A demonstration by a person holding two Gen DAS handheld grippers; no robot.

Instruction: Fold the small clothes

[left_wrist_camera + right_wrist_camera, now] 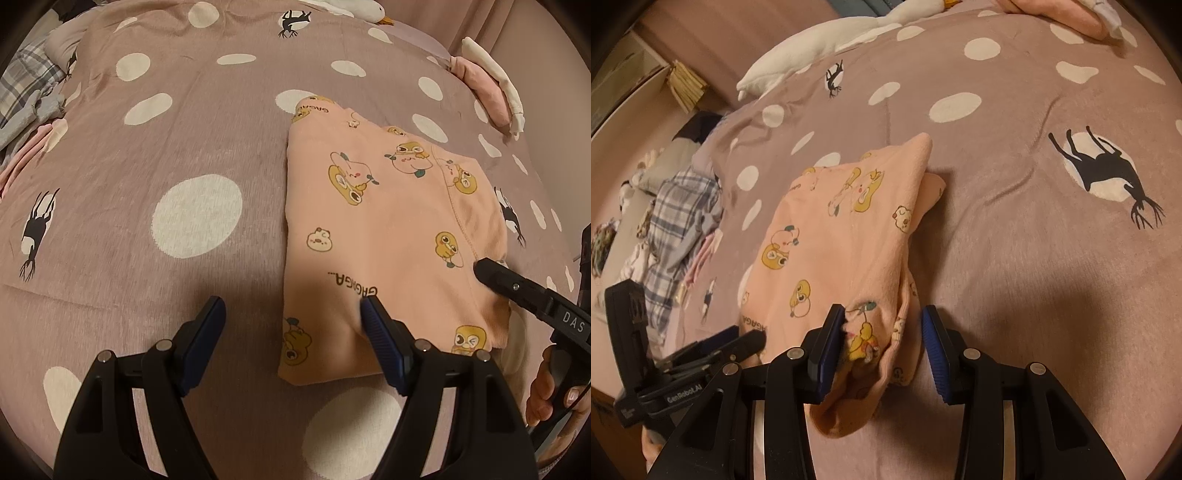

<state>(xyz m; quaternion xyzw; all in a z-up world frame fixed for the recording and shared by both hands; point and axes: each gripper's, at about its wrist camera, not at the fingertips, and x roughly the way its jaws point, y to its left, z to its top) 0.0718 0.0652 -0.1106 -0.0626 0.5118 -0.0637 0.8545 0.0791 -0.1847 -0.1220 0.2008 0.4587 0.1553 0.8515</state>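
Note:
A small peach garment with yellow cartoon prints (391,236) lies folded into a rough rectangle on the spotted bedspread (166,147). My left gripper (293,314) is open, its right finger resting on the garment's near left part, its left finger over bare bedspread. In the right wrist view the garment (834,236) stretches away from me, and its near end lies between the fingers of my right gripper (882,325), which is open around it. The right gripper's finger also shows in the left wrist view (495,273), on the garment's right edge.
A pile of plaid and grey clothes (679,218) lies at the bed's left side. Folded pink and white clothes (487,96) sit at the far right. A white plush toy (820,48) lies at the head of the bed. A person's hand (550,387) holds the right gripper.

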